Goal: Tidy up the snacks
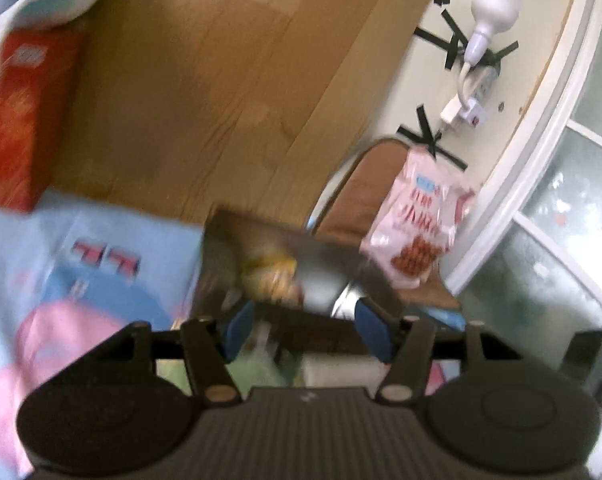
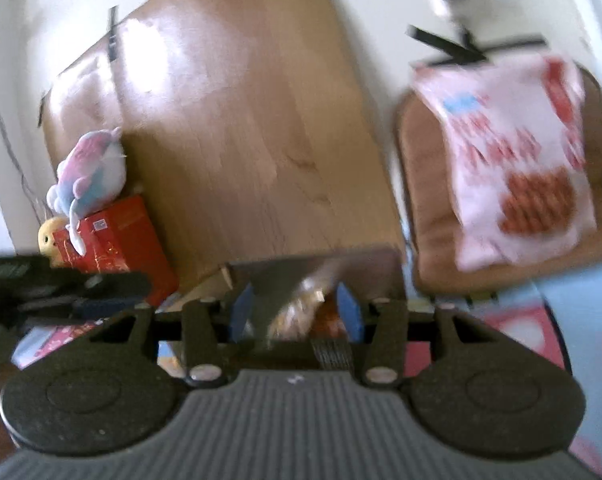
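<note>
A dark snack box (image 1: pixel 285 264) with a picture of golden snacks sits between the blue pads of my left gripper (image 1: pixel 307 326), whose jaws stand wide on either side of it. The same dark box (image 2: pixel 301 296) lies between the blue pads of my right gripper (image 2: pixel 297 312). Blur hides whether either pair of pads touches the box. A pink snack bag (image 1: pixel 417 228) with red print lies on a brown chair cushion (image 1: pixel 361 196); it also shows in the right wrist view (image 2: pixel 513 160).
A wooden table top (image 2: pixel 237 128) fills the middle. A red box (image 2: pixel 121 240) with a pastel plush toy (image 2: pixel 89 168) on it stands at its left edge. A light blue and pink package (image 1: pixel 81 280) lies at left. A white wall with tape and a plugged-in lamp (image 1: pixel 489 12) is at the back.
</note>
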The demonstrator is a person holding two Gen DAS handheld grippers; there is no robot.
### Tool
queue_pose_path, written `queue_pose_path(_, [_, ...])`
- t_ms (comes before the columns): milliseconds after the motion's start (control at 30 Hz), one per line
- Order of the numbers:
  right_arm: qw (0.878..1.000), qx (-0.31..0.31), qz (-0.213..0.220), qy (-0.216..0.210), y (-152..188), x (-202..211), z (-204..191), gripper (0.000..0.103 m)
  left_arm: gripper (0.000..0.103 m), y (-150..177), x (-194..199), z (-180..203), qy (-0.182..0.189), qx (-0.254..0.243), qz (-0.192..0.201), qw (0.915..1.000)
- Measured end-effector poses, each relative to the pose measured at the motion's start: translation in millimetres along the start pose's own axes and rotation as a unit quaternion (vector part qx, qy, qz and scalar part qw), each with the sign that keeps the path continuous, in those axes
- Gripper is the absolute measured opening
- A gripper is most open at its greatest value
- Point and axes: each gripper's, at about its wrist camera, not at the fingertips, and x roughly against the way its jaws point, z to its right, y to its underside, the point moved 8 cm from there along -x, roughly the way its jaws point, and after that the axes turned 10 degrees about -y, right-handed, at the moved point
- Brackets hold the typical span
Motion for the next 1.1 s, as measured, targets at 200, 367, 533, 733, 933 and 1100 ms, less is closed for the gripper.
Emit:
queue_pose_path(200, [0.993, -0.114, -0.024, 0.026, 28.2, 10.8, 30.2, 0.055, 0.058, 50.9, 24.5, -28.3, -0.016, 0.029, -0.035, 0.9988])
queue_pose_path(367, [0.979, -0.181, -0.095, -0.027, 51.0, -16.1, 27.0, 0.058, 0.058, 69.8, 38.0, -43.8, -0.024, 0.048, -0.046, 0.9975])
queue_pose_path(533, [0.984, -0.137, -0.106, -0.048, 54.5, -7.1, -1.6, 0.045, 0.058, 73.8, 53.0, -54.8, -0.029, 0.057, -0.036, 0.9973])
queue_pose_path(733, [0.982, -0.117, -0.119, -0.085, 63.8, 18.7, -23.4, 0.036, 0.058, 76.8, 54.0, -60.0, -0.028, 0.069, -0.042, 0.9964])
queue_pose_path(933, [0.98, -0.088, -0.12, -0.133, 67.7, 48.1, -40.4, 0.029, 0.059, 82.5, 53.9, -57.5, -0.025, 0.066, -0.05, 0.9963])
queue_pose_path(1100, [0.973, -0.08, -0.143, -0.161, 80.4, 66.2, -50.2, 0.027, 0.059, 89.4, 52.5, -53.7, -0.017, 0.065, -0.061, 0.9959])
